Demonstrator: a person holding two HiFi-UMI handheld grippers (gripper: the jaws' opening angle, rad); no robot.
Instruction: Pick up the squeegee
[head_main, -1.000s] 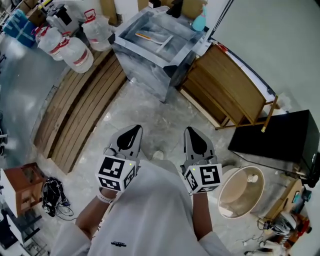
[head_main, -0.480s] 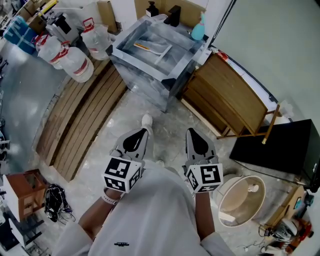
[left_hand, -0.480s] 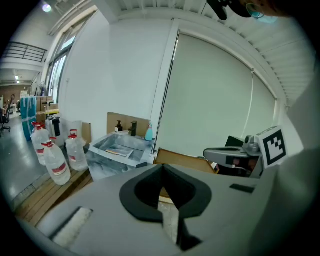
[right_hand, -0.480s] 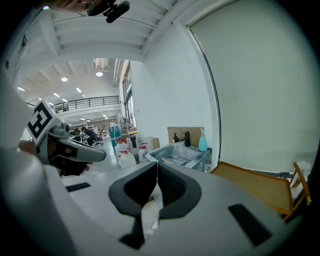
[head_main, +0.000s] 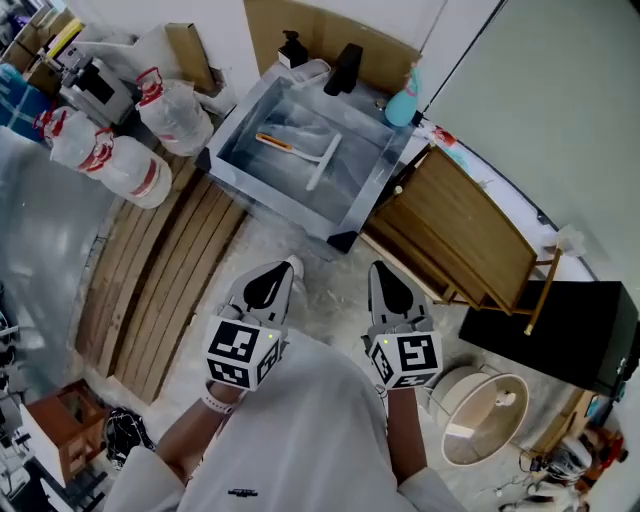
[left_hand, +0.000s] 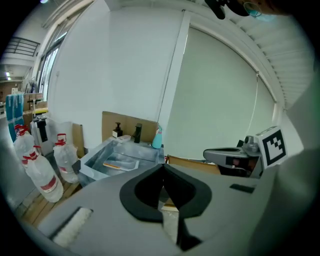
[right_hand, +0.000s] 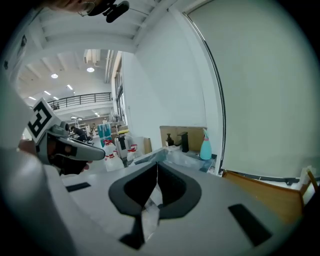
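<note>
Two tools on hand: left gripper (head_main: 270, 283) and right gripper (head_main: 390, 285), each with jaws pressed together and nothing between them, held side by side over the floor (head_main: 328, 268), well short of the steel basin (head_main: 285, 205). One squeegee (head_main: 322, 160), untouched, lies flat inside that basin near its middle, handle toward the near rim. I judge progress nil: approach, opening, grip and lift are all outstanding.

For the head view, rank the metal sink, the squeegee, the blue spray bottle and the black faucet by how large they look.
1. metal sink
2. squeegee, lying in the sink
3. blue spray bottle and black faucet: too alike to rank
</note>
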